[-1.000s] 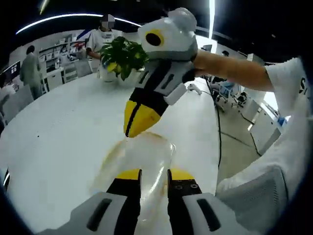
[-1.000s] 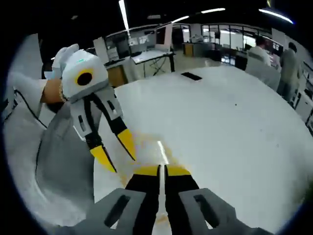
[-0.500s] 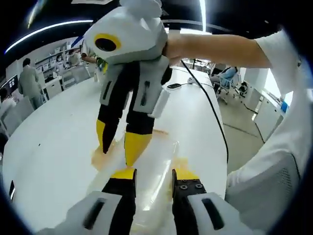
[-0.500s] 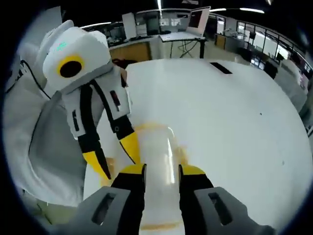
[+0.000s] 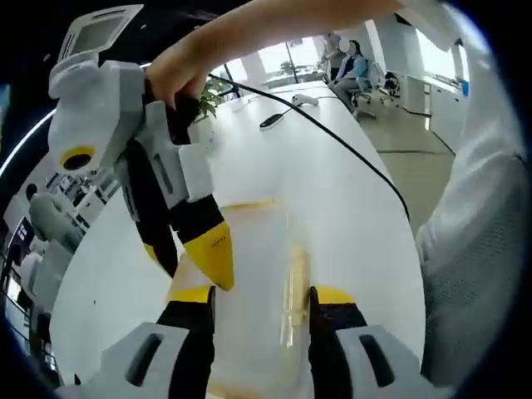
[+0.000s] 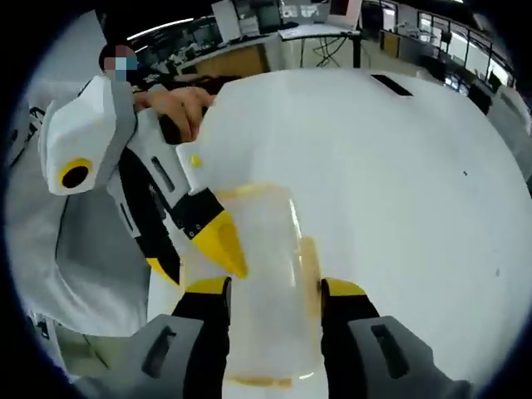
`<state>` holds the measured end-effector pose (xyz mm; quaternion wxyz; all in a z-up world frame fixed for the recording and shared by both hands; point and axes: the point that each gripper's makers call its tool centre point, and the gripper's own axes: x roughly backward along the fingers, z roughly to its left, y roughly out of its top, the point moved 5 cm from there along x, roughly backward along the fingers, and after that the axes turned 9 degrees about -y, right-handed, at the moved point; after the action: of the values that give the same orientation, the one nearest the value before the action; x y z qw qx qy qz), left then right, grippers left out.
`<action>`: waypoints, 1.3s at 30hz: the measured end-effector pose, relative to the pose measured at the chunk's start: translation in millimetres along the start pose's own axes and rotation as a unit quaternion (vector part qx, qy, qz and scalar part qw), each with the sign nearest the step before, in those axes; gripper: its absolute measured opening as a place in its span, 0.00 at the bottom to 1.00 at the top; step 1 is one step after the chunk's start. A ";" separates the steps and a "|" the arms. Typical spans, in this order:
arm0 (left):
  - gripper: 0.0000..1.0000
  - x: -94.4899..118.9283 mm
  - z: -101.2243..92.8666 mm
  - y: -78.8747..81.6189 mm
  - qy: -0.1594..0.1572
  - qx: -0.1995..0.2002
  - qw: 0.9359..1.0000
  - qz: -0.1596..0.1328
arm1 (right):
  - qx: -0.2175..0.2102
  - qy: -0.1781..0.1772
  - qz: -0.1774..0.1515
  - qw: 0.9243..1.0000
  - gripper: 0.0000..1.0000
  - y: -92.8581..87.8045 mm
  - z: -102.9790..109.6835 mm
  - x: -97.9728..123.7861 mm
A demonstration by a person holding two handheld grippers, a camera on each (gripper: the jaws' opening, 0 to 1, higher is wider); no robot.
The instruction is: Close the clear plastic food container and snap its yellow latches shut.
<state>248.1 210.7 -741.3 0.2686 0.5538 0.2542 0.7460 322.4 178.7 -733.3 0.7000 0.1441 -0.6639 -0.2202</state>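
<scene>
Clear container (image 5: 258,283) is sitting on the white table (image 5: 349,191), btwn both tools. Left gripper (image 5: 259,306) and right gripper (image 6: 274,298) are each spread wide, straddling it w/o clamping.

Container (image 5: 258,283) of clear, glossy plastic with bright streaks of glare, yellow plastic along its edges. Table (image 5: 332,191) smooth, white, faintly shiny. Right gripper (image 5: 193,264) and left gripper (image 6: 199,253) cased in matt white and grey plastic, jaws black with smooth yellow tips. Near the right in the left gripper view, a sleeve (image 5: 482,249) of pale woven cloth, matt. A thin black cable (image 5: 332,137) across the far table, rubbery.
</scene>
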 end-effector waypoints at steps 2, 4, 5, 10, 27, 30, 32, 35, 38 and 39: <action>0.39 -0.8 -0.7 0.0 0.008 -0.039 0.999 0.012 | 0.001 0.006 0.007 1.000 0.40 0.2 0.4 0.4; 0.39 -5.1 -5.4 -2.3 0.009 -0.028 0.999 0.016 | 0.002 0.009 0.015 1.000 0.40 1.3 -0.9 -0.2; 0.39 -4.2 -4.3 -2.1 0.011 -0.031 0.999 0.017 | 0.003 0.011 0.019 1.000 0.40 1.6 -1.3 -0.6; 0.39 -2.4 -3.0 -2.4 0.016 -0.022 1.000 0.014 | 0.004 0.017 0.032 0.999 0.39 1.4 -0.4 -0.4; 0.34 -0.2 -0.5 -3.4 0.031 -0.027 0.999 0.000 | -0.005 0.028 0.057 0.998 0.37 -1.7 0.9 1.3; 0.34 -1.1 -1.4 -3.7 0.031 -0.027 0.999 0.000 | 0.001 0.032 0.071 0.997 0.36 -0.6 1.2 0.8; 0.34 -1.9 -6.9 -3.4 0.018 -0.025 1.000 -0.001 | -0.016 0.046 0.096 0.994 0.34 -3.6 3.1 0.9; 0.34 -1.0 -4.8 -4.0 0.027 -0.032 0.999 0.000 | -0.001 0.049 0.096 0.994 0.34 -3.1 0.7 -0.5; 0.35 -1.4 -3.9 -4.6 0.029 -0.031 0.999 0.000 | -0.004 0.051 0.099 0.994 0.36 -3.5 1.2 -1.4; 0.35 -1.5 -3.9 -4.5 0.029 -0.034 0.999 0.001 | -0.004 0.051 0.098 0.994 0.36 -3.6 0.8 -1.4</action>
<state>245.3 212.6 -746.4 0.2792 0.5227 0.2359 0.7702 321.2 176.3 -736.2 0.7519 0.0871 -0.6371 -0.1453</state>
